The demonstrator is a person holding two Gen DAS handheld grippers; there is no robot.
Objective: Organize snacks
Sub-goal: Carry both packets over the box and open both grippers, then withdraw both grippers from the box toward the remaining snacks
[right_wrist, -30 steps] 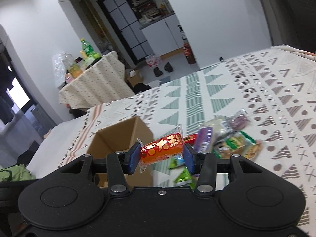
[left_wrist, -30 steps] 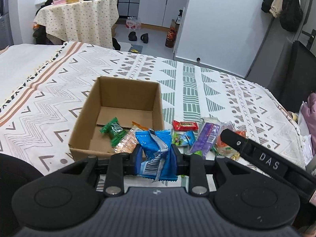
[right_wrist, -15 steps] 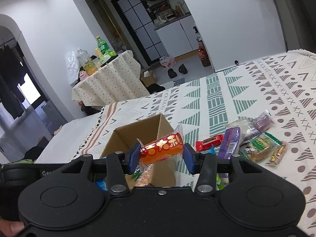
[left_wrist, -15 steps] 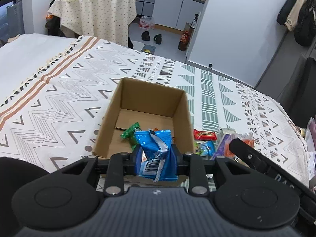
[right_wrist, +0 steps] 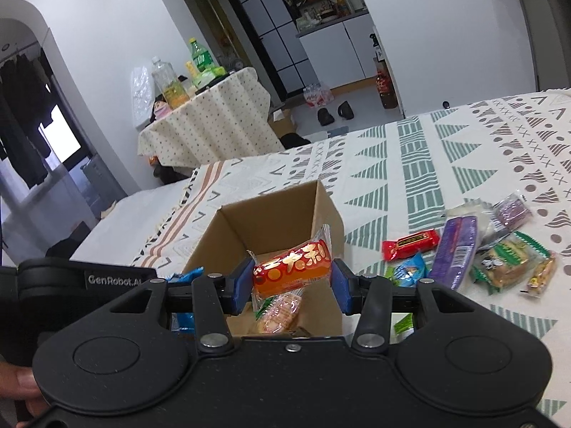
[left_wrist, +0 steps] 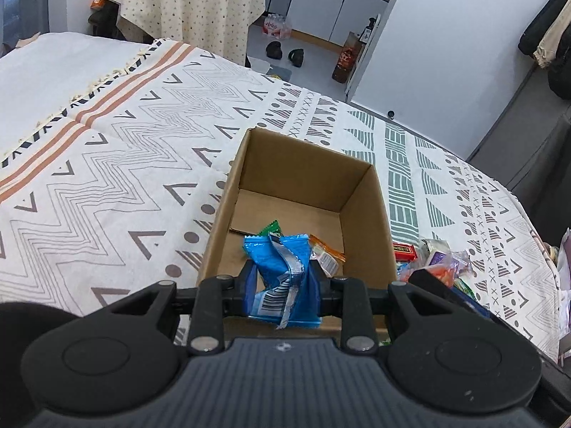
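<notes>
My left fingers (left_wrist: 249, 281) are pinching the blue packet (left_wrist: 282, 281) tight, and my right fingers (right_wrist: 239, 285) are clamped on the red packet (right_wrist: 292, 265), gold letters facing me.

Half a second back the cardboard box (left_wrist: 360, 210) sat further off in the left view; now it fills the middle and my left gripper (left_wrist: 282, 285) hangs over its near edge, blue packet over the box floor. The right gripper (right_wrist: 291, 283) has come in too: the box (right_wrist: 271, 214) was up at 12 o'clock beyond the red packet, and now the packet hangs right over the opening.

Inside the box, a green wrapper (left_wrist: 270, 229) peeks out at 12 o'clock above the blue packet and an orange-edged one (left_wrist: 326, 255) at 3 o'clock; both are mostly covered by what I'm holding. From the right view I see a biscuit pack (right_wrist: 280, 312) down there, half hidden under the red packet.

The loose pile (right_wrist: 464, 249) lies on the patterned bedspread (right_wrist: 410, 164) at 3 o'clock of the box. In the left view most of it is blocked by the right gripper's black body. A thumb (right_wrist: 18, 381) shows at the lower left edge, cut off.
</notes>
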